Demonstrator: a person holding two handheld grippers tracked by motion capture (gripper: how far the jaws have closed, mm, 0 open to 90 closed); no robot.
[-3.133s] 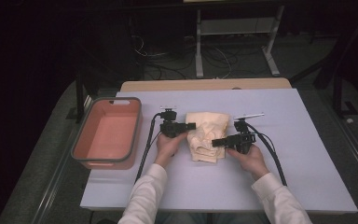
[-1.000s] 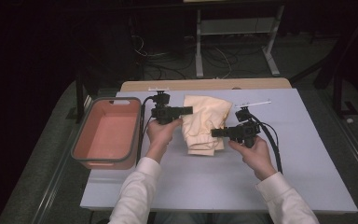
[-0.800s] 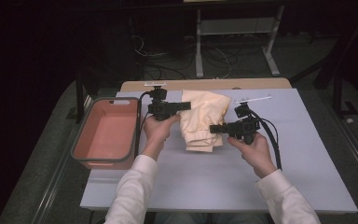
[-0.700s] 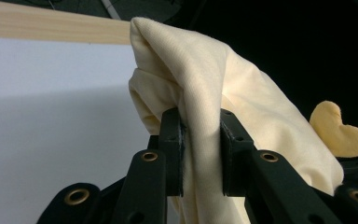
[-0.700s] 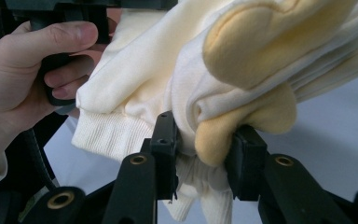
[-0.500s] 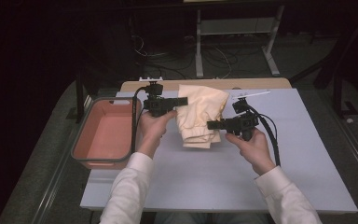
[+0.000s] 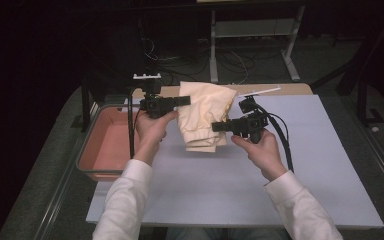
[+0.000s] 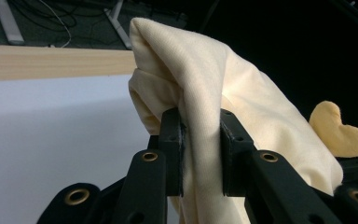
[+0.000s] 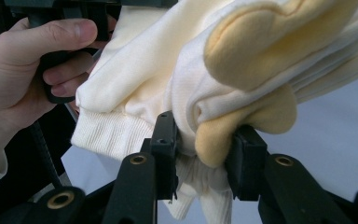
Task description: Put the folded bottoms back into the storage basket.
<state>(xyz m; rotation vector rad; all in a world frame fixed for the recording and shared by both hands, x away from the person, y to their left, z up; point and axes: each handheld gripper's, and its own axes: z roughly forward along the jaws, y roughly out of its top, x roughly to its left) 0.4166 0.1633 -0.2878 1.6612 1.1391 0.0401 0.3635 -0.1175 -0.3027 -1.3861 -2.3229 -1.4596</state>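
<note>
Carry step, judging by the lift: folded cream garment [image 7: 202,116] hung off the counter [image 7: 300,165] between both tools. Left tool [image 7: 182,101] pinched its top fold, right tool [image 7: 219,127] its ribbed hem. Next likely: swing toward pink bin [image 7: 99,150], left of left tool. Right gripper view showed yellow lining [image 9: 256,42]; high view didn't.
</note>
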